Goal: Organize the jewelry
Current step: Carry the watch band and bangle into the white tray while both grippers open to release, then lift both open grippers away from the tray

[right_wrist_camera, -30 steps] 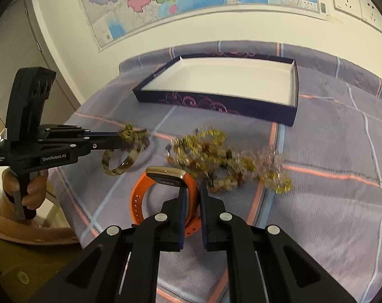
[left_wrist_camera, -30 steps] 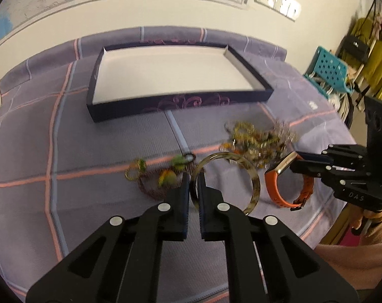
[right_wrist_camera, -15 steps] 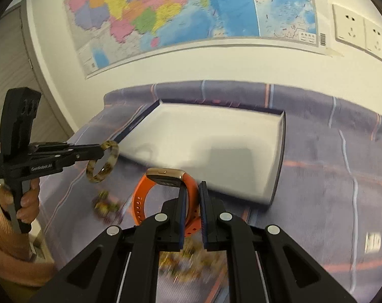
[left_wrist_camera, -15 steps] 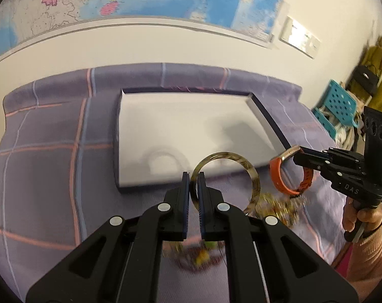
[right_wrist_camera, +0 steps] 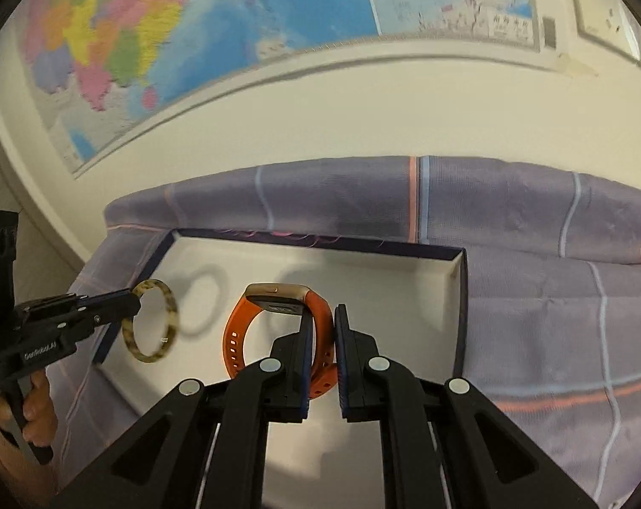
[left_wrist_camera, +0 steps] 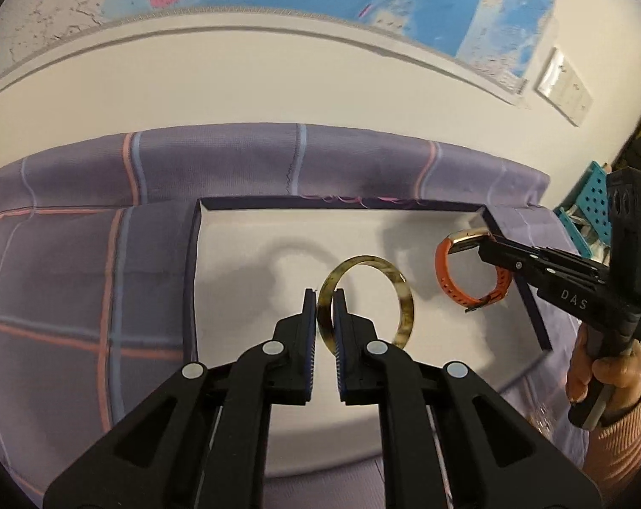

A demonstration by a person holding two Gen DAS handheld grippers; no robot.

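Bangle [left_wrist_camera: 388,292] left of watch [left_wrist_camera: 452,271], both prob. above tray [left_wrist_camera: 244,205]

Bright, even indoor light. Soft ring-shaped shadows on white tray floor [left_wrist_camera: 252,297] toward 10 o'clock of held pieces. Wall map [right_wrist_camera: 159,34] motion-blurred. Heavy fisheye bending, dark corners.

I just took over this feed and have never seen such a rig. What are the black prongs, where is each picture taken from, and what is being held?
No robot arm here: a person holds a two-finger gripper in each hand, each with a fisheye camera looking along its fingers. The left view shows the left gripper shut on a bangle. The right view shows the right gripper shut on an orange watch. Each gripper also shows at the other view's edge. Both hang above a white-lined tray on a purple checked cloth.
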